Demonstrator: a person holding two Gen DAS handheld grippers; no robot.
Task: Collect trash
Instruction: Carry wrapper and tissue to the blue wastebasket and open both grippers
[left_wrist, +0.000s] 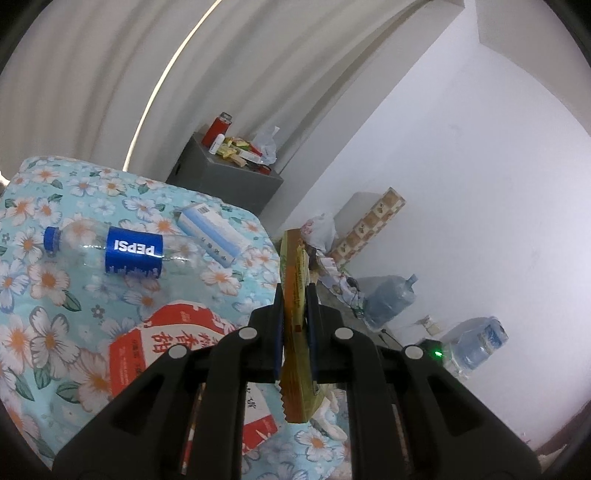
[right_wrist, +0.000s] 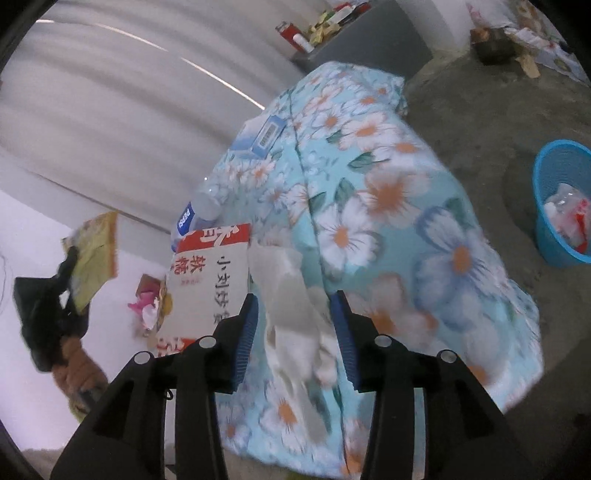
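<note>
Left tool (left_wrist: 294, 325) clenched on yellow snack wrapper (left_wrist: 295, 291), lifted off worktop (left_wrist: 44, 206) for binning; right tool (right_wrist: 293, 332) released, straddling crumpled tissue (right_wrist: 291, 295) near worktop edge, blue basket (right_wrist: 550, 236) beyond.

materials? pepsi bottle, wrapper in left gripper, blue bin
Pepsi bottle: clear glossy plastic, since the cloth's flowers show through it.
Wrapper: looks like thin printed plastic film or foil laminate, with a serrated edge; shut flat in the left gripper.
Blue bin: likely moulded plastic, with perforated mesh walls.
</note>
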